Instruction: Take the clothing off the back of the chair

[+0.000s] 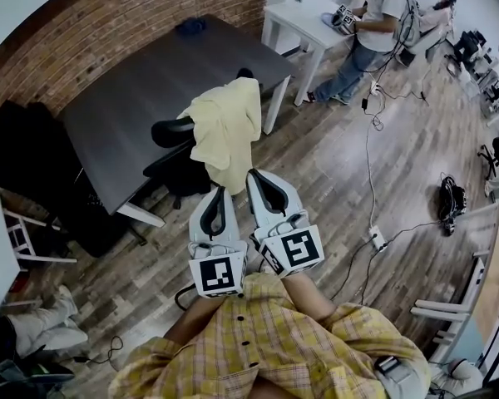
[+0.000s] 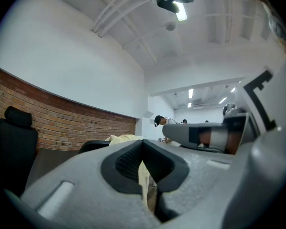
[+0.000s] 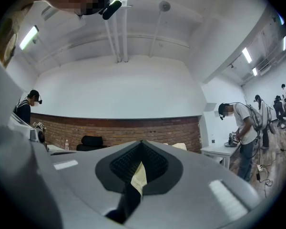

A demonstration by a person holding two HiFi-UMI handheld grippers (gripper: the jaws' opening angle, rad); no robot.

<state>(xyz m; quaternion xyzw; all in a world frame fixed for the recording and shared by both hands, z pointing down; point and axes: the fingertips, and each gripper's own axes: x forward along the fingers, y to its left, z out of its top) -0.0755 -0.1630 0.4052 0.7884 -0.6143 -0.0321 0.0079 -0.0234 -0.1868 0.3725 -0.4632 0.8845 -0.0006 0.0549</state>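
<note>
A pale yellow garment (image 1: pixel 229 127) hangs over the back of a black office chair (image 1: pixel 176 166), which is pushed up to a dark table (image 1: pixel 133 90). My left gripper (image 1: pixel 219 191) and right gripper (image 1: pixel 254 174) are side by side just in front of the garment's lower hem. Both point level at it. In the left gripper view the jaws (image 2: pixel 142 141) meet at the tip, and the garment (image 2: pixel 124 138) shows beyond them. The right gripper (image 3: pixel 142 142) is shut too, with the cloth (image 3: pixel 181 146) visible ahead and through the slit. I see nothing gripped in either.
A brick wall (image 1: pixel 108 15) runs behind the table. Black chairs (image 1: pixel 21 152) stand at the left. A person (image 1: pixel 374 23) works at a white table (image 1: pixel 303 19) at the far right. Cables and a power strip (image 1: pixel 377 239) lie on the wooden floor to my right.
</note>
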